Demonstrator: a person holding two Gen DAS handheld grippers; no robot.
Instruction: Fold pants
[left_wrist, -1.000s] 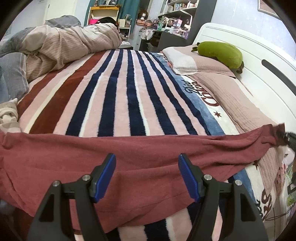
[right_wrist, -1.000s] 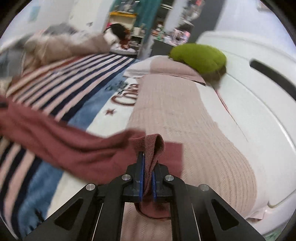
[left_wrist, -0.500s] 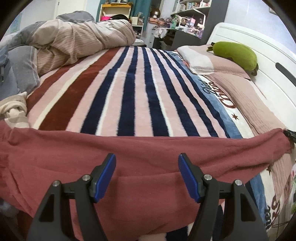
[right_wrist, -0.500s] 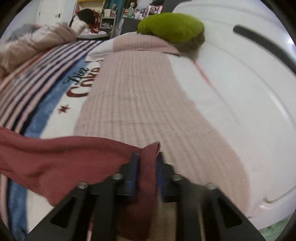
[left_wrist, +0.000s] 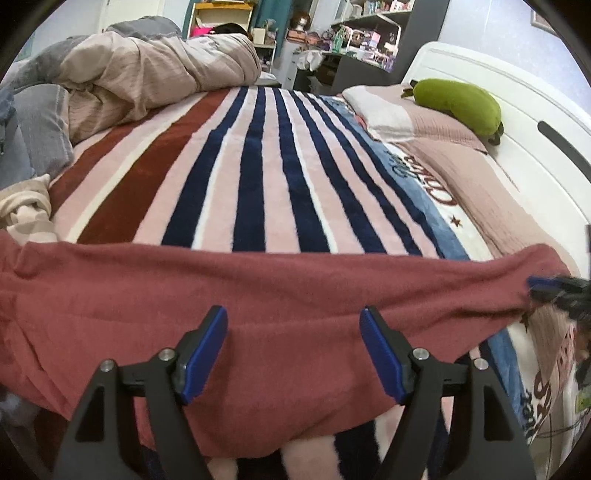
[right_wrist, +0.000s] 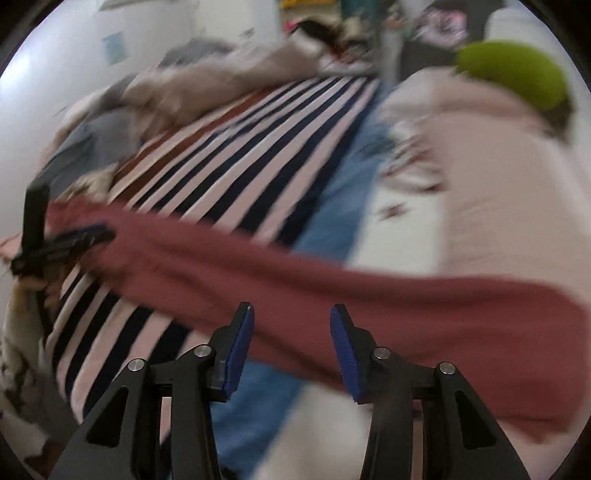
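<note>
Red pants lie stretched across the near edge of the bed, and both grippers have their fingers spread wide, holding nothing.

The pants are soft, fuzzy cloth, long and flat, with a few wrinkles. Their long way runs left to right, straight across in front of both sets of fingers. The left gripper hangs over the wide middle part, so it is nearest to the cloth. The right gripper hangs just near of the thin leg end at the right; that view is blurry. Under the pants is a fluffy striped blanket in pink, dark blue and red-brown. A green plush toy sits on a pillow far right, by the white headboard. I think the next grab must come from the side, at an end.
</note>
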